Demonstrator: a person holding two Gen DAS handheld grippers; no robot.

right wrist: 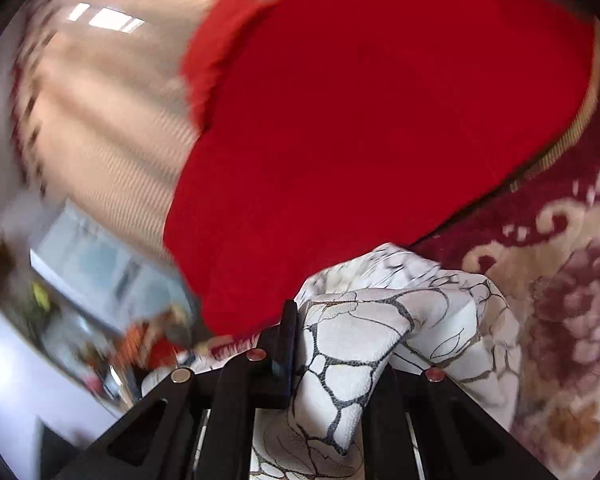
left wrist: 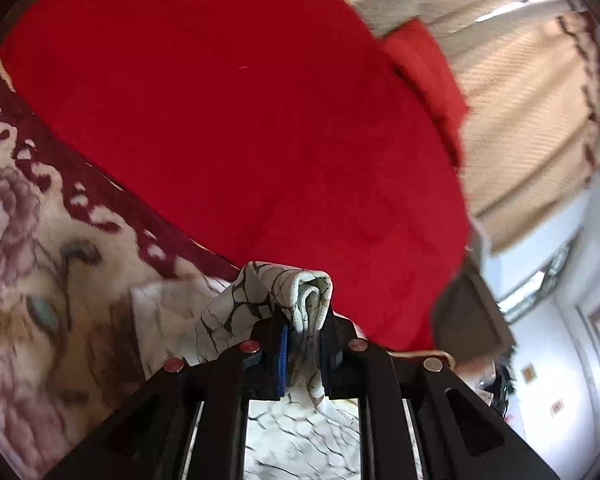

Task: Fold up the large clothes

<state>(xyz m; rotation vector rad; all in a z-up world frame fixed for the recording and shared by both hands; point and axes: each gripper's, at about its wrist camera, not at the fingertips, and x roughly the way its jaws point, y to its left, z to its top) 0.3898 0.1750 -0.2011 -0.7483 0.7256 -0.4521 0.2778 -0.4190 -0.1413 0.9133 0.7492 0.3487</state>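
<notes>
1. The left gripper (left wrist: pixel 302 344) is clamped narrow on a bunched edge of the white garment (left wrist: pixel 276 300), held up over the near part of the bed, where the floral blanket (left wrist: pixel 28 240) lies. Only a thin roll sits between the pads; a tug could pull it free.
2. The red blanket (left wrist: pixel 240 120) covers the far side of the bed. Trailing cloth could drag on it and spoil the fold line.
3. The right gripper (right wrist: pixel 324 344) is shut on another fold of the garment; its far pad is hidden, so the bite depth is probably fine, not certain. Uneven pulling between the grippers would skew the fold.
</notes>
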